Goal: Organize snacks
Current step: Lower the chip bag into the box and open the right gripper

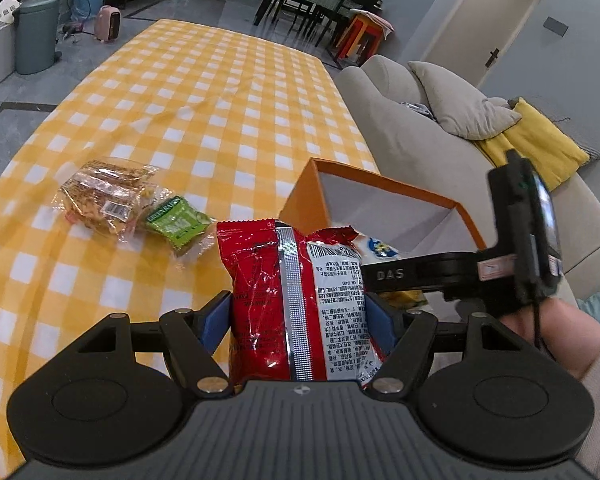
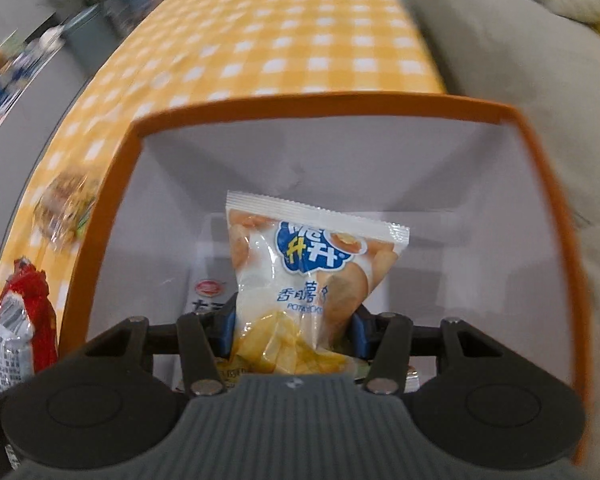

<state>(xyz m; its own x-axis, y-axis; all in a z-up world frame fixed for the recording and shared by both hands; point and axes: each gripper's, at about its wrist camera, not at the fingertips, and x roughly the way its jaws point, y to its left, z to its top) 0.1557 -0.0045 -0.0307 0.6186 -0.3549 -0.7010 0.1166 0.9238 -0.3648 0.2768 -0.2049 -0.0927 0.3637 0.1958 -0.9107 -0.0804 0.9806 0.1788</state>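
My left gripper [image 1: 298,316] is shut on a red snack bag [image 1: 292,300], held upright just left of the orange box [image 1: 380,184]. The red bag also shows at the left edge of the right wrist view [image 2: 20,328]. My right gripper [image 2: 292,328] is shut on a white and yellow potato chip bag [image 2: 304,272] and holds it over the open orange box [image 2: 320,108], above its white inside. Another packet [image 2: 208,292] lies on the box floor. The right gripper's body [image 1: 520,240] shows in the left wrist view, over the box.
A clear bag of snacks [image 1: 104,196] and a green packet [image 1: 176,220] lie on the yellow checked tablecloth [image 1: 220,100], left of the box. A grey sofa [image 1: 420,120] with cushions runs along the table's right side.
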